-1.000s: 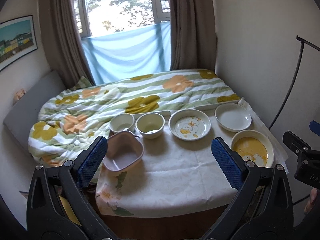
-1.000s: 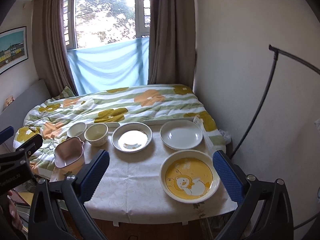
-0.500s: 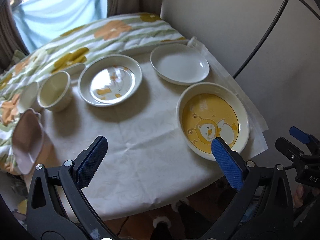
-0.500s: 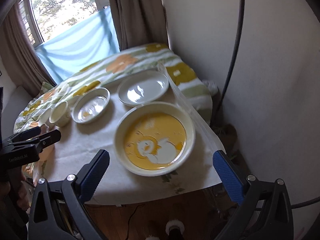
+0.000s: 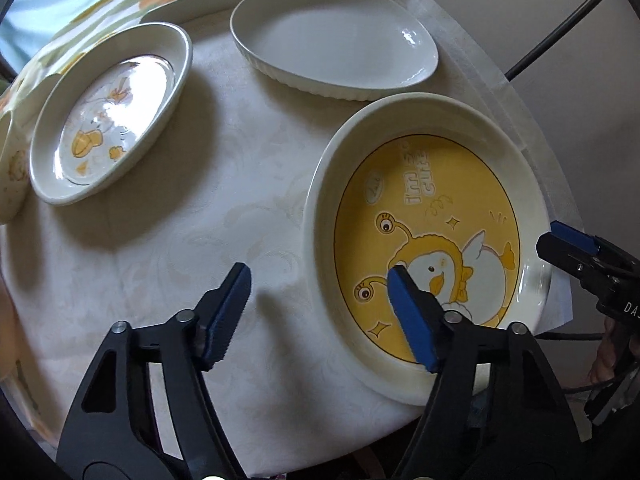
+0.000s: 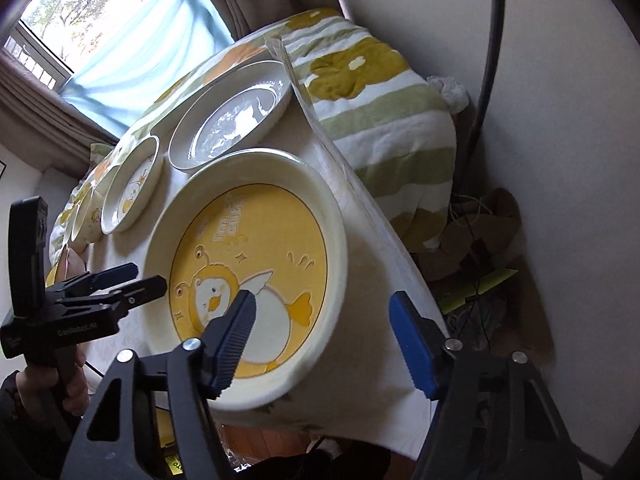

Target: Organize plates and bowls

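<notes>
yellow duck plate (image 5: 424,216) at the desk's (image 5: 224,184) near right corner. left claw (image 5: 320,304) and right claw (image 6: 320,332) half-narrowed, just been closing, each straddling the plate's rim, pads not pressing.

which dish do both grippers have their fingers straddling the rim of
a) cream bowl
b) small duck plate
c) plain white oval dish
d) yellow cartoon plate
d: the left gripper and the right gripper each have one blue finger over the yellow cartoon plate and one outside its rim, on opposite sides of it.
</notes>
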`<action>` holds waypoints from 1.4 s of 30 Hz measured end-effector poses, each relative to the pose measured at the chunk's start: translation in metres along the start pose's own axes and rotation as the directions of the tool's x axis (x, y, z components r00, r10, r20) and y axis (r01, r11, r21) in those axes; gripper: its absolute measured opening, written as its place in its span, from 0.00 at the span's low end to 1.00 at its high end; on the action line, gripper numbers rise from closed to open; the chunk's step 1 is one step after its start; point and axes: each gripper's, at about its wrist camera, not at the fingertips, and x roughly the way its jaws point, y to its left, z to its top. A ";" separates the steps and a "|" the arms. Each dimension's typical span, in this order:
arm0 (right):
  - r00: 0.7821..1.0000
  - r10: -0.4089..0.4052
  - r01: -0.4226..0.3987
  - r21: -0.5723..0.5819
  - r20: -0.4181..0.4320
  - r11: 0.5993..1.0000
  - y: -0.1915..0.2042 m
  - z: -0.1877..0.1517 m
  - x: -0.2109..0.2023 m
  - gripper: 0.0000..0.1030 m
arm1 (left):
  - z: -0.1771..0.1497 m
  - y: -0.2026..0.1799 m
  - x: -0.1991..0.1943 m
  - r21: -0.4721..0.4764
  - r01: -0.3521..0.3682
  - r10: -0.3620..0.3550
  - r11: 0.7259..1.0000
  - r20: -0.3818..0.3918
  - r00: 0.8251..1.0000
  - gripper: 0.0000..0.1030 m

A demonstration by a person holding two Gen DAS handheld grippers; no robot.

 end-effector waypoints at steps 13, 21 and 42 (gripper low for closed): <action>0.999 0.022 -0.025 -0.063 -0.040 0.998 -0.001 0.012 0.028 0.13 | 0.002 -0.007 0.016 -0.016 0.016 -0.016 1.000 -0.003 1.000 0.22; 0.998 0.043 -0.046 -0.071 -0.051 0.996 -0.005 0.015 0.031 0.12 | 0.001 -0.014 0.008 0.000 -0.020 0.020 1.000 0.013 1.000 0.22; 0.997 0.074 -0.074 -0.184 -0.005 0.980 0.013 0.020 0.018 0.12 | -0.016 -0.003 -0.031 -0.055 -0.045 0.050 0.997 0.103 0.993 0.22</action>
